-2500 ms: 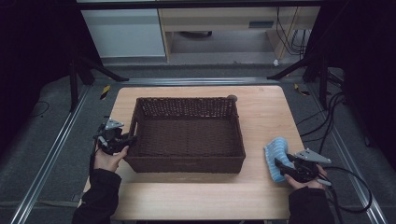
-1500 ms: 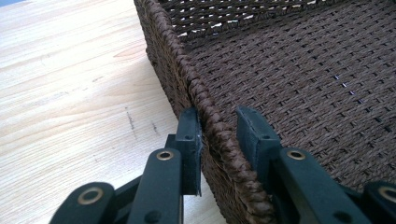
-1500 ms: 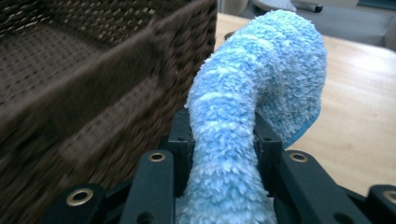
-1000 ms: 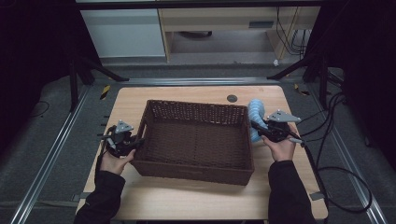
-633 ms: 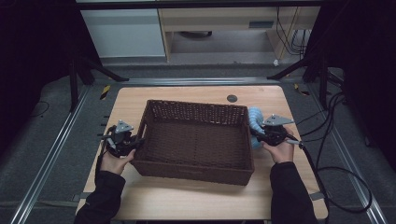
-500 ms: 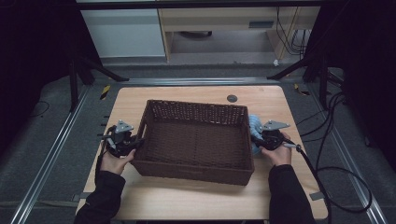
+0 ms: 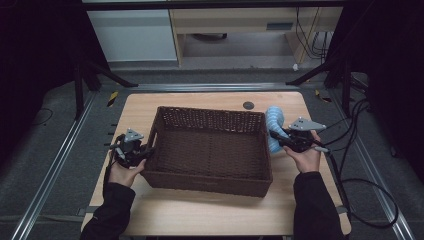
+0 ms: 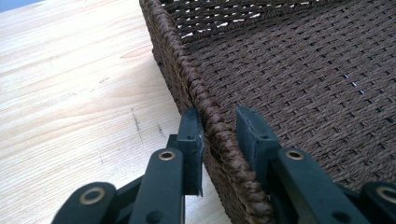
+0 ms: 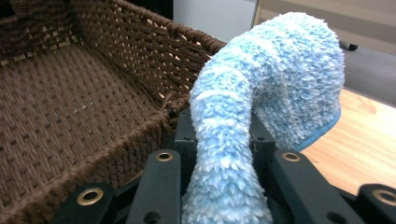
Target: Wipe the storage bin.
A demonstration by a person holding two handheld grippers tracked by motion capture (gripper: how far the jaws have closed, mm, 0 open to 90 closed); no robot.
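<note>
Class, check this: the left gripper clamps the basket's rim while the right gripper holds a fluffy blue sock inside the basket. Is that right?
Not quite. The sock is outside the basket, beside its right wall, as the high view shows. The rest stands: left gripper on the rim, right gripper holding the sock.

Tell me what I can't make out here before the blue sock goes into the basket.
- Sock: right gripper view, its lower end is hidden between the right gripper's jaws.
- Basket: left gripper view, far walls cut off by the frame edges.
- Left gripper: high view, too small to judge its grip.
</note>
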